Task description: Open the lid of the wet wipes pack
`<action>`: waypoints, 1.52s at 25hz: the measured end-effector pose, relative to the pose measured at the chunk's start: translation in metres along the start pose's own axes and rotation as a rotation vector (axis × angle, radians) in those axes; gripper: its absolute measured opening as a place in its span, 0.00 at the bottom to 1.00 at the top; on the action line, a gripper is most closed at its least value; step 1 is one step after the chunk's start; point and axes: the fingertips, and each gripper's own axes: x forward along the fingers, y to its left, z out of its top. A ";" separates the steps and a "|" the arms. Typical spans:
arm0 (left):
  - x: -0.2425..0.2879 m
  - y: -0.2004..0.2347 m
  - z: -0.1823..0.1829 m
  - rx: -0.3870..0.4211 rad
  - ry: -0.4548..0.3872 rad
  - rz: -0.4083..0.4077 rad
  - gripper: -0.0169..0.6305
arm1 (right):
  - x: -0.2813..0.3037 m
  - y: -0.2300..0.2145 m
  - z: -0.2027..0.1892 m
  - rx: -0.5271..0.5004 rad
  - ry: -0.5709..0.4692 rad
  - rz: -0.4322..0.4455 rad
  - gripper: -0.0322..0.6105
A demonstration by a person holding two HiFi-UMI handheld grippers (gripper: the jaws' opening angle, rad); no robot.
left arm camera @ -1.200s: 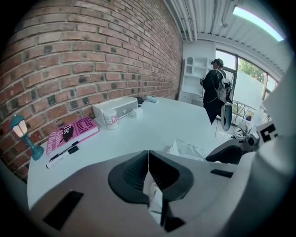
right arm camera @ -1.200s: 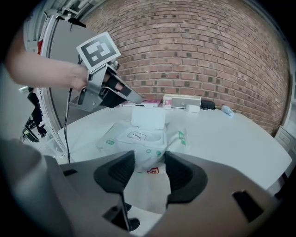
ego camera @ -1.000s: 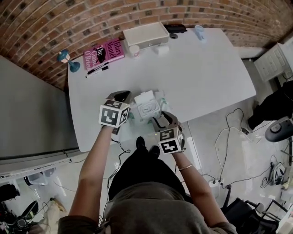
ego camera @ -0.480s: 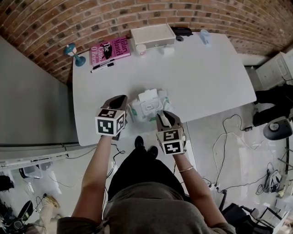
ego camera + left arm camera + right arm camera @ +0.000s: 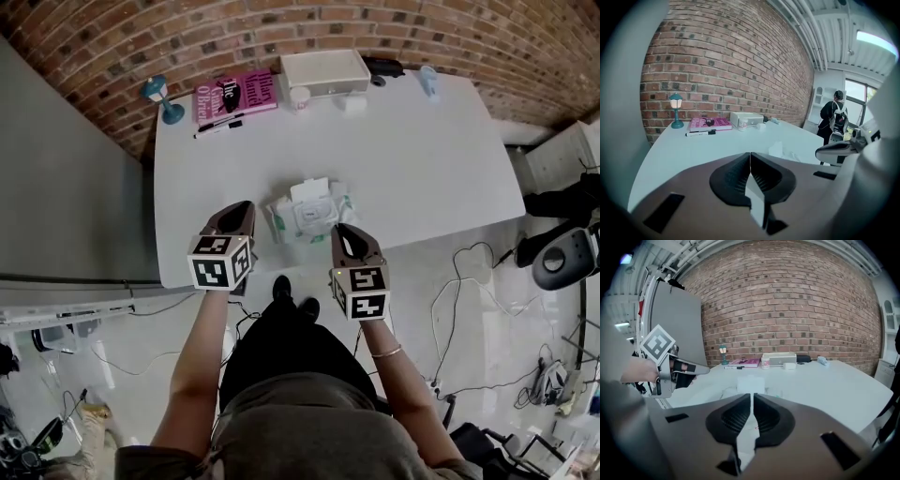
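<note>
Your left hand-held gripper is clamped shut and empty. Your right hand-held gripper has just been closing on nothing. Between them, the wipes pack sits on the tabletop, lid up.

Lab/workshop-type rm: brick wall, exposed ceiling pipes, white table.

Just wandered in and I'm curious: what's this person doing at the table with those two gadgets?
A person holds a two-jaw gripper in each hand at the near edge of a white table. Just beyond them lies a wet wipes pack, whose white lid stands flipped up, so the opening looks done. Neither gripper touches the pack: the left gripper is shut and empty, and the right gripper has just been closing its jaws on nothing.
</note>
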 end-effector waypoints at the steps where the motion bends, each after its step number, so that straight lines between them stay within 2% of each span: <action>1: -0.003 0.001 0.000 -0.010 -0.011 0.008 0.06 | -0.002 0.001 0.003 0.011 -0.008 0.007 0.08; 7: -0.020 0.001 0.002 -0.025 -0.055 0.029 0.06 | -0.013 0.003 0.013 0.056 -0.034 0.046 0.06; 14: -0.028 -0.004 -0.004 -0.042 -0.063 0.030 0.06 | -0.025 0.005 0.020 0.095 -0.075 0.095 0.06; 28: -0.032 -0.012 -0.009 -0.035 -0.062 0.026 0.06 | -0.033 -0.006 0.016 0.133 -0.073 0.087 0.05; 38: -0.018 -0.026 -0.001 0.016 -0.059 -0.028 0.06 | -0.033 -0.012 0.013 0.155 -0.068 0.068 0.05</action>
